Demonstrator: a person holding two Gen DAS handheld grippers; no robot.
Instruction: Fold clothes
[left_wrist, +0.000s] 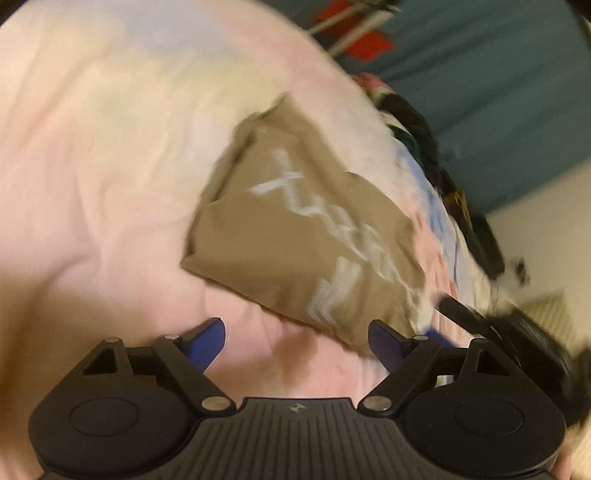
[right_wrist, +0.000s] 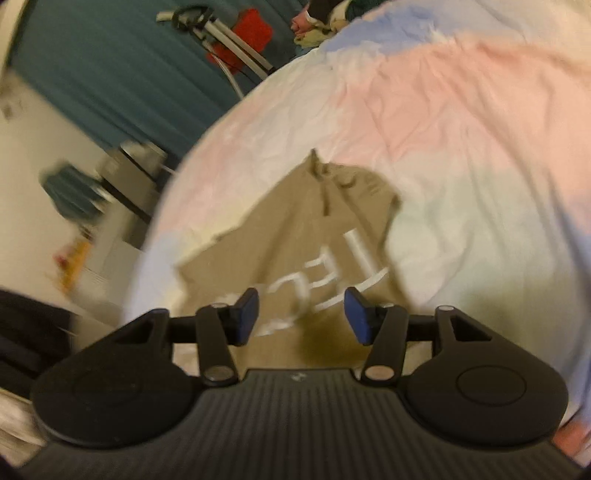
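Our left gripper (left_wrist: 297, 341) stands with its blue pads wide apart and nothing between them; only pink sheet shows in the gap, and the near corner of the tan T-shirt (left_wrist: 295, 236) lies just beyond the right-hand pad. Our right gripper (right_wrist: 301, 315) is spread about halfway, also empty, and it hangs directly over the shirt's near edge with the white lettering showing between the pads. We cannot tell whether either pad brushes the cloth; both views are smeared by motion.

The T-shirt (right_wrist: 295, 236) rests already folded into a compact packet on the pastel bedsheet (right_wrist: 461, 147), close to the edge of the bed that faces the teal curtain. From the right gripper its long axis runs straight away, tapering to a small peak at the far end. From the left gripper it lies ahead and to the right, set on a diagonal. We judge the right hand nearer and better lined up for any further fold or lift.

No containers appear. A heap of dark and patterned clothes (left_wrist: 436, 147) sits beyond the shirt at the bed's far edge.
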